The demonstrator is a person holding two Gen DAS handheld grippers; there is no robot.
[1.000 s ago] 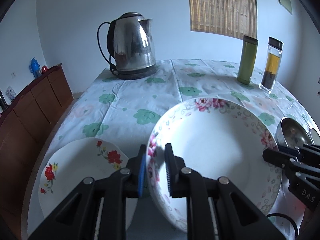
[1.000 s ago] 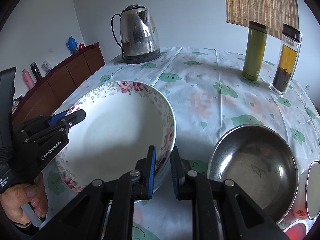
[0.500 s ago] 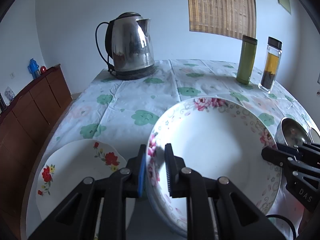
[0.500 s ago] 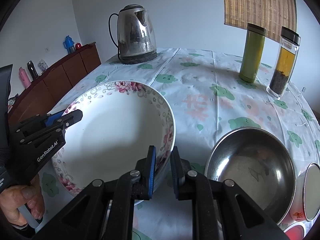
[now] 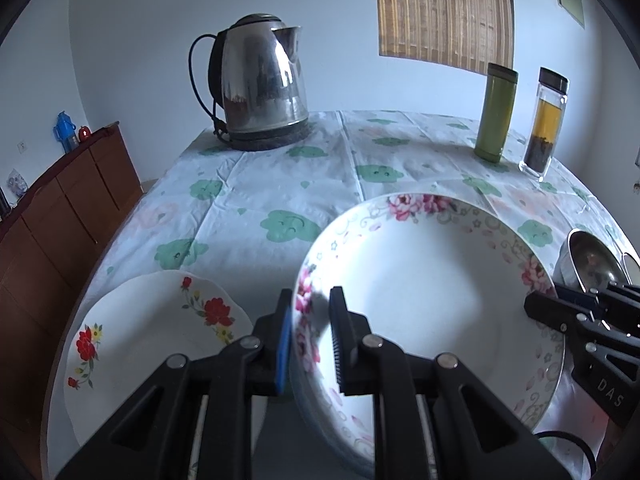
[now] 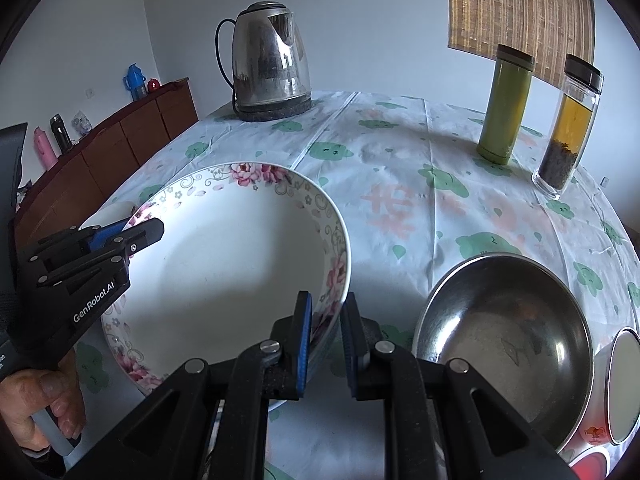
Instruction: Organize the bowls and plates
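So the big floral bowl point(image 5: 432, 312) is pinched from both sides right now. The left gripper point(image 5: 310, 336) has its pads closed down on the rim at about the bowl's 9 o'clock, one pad inside and one outside, and the right gripper point(image 6: 325, 332) is doing the same at roughly 3 o'clock. Both are narrowed to rim thickness, gripping nothing else. Can't honestly tell if the bowl is sitting on the tablecloth point(image 5: 280, 184) or just off it; from the right wrist view it looks tilted a bit, near edge lower.

What worries me: glazed ceramic on two thin pad grips. If one hand rises or twists faster than the other, I'd guess the rim slides out of a pad and the bowl drops or swings.

Neighbours are tight too. The red-flower plate point(image 5: 152, 344) is just beside the bowl at 9 o'clock, right under the left gripper, so a low swing that way could clip it. On the other side the steel bowl point(image 6: 508, 344) sits near at 3 o'clock, with another round dish point(image 6: 624, 384) touching or nearly touching it at the frame edge, hard to tell which.

Further out, the kettle point(image 5: 260, 84) at 11 o'clock and the green flask point(image 5: 496, 112) and tea bottle point(image 5: 546, 124) at 1 o'clock are well apart, so probably safe unless the cloth gets dragged.
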